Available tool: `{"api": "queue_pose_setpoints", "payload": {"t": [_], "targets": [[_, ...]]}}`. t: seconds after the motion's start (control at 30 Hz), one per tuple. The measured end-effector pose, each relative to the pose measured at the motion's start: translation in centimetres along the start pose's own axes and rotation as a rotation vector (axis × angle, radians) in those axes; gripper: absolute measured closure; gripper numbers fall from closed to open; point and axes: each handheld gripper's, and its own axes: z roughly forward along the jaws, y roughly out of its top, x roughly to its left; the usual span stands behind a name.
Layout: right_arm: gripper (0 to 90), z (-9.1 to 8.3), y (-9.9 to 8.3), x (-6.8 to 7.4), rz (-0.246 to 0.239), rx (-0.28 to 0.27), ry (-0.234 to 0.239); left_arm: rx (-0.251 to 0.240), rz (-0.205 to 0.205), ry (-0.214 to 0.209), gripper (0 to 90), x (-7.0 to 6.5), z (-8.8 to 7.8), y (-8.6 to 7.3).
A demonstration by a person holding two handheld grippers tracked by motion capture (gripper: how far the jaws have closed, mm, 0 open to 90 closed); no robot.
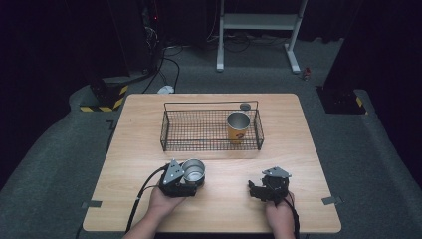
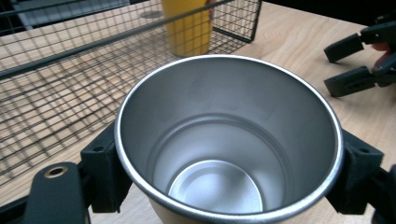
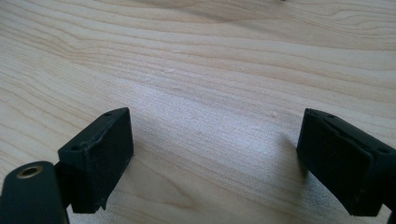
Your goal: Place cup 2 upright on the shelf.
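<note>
Steel cup (image 1: 193,171), upright, empty, clamped in left hand-held gripper (image 1: 185,180)

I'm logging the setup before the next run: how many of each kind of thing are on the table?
Steel cups: 2, one bare steel cup in the left gripper, one yellow-sleeved cup in the basket.
Black wire baskets: 1
Small grey discs: 1
Total: 4

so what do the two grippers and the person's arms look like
Both are black, blocky handheld tools with two flat, squared jaws. The left gripper and the right gripper each carry a grey three-cornered plate on top and trail a black cable. The forearms show no sleeves.
</note>
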Motion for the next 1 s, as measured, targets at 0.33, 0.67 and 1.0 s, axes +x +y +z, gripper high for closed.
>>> {"api": "queue_pose_setpoints", "payload": {"t": [0.33,0.67,1.0], "targets": [[10.8,0.0,0.0,0.0,0.000,0.000,0.000,-0.028,-0.044,0.042,18.7,1.6,-1.1,0.2],[10.8,0.0,0.0,0.0,0.000,-0.002,0.000,-0.037,-0.065,0.069,18.6,2.8,-1.7,0.2],[10.8,0.0,0.0,0.0,0.000,0.001,0.002,-0.036,-0.074,0.080,18.7,3.2,-1.9,0.3]]}}
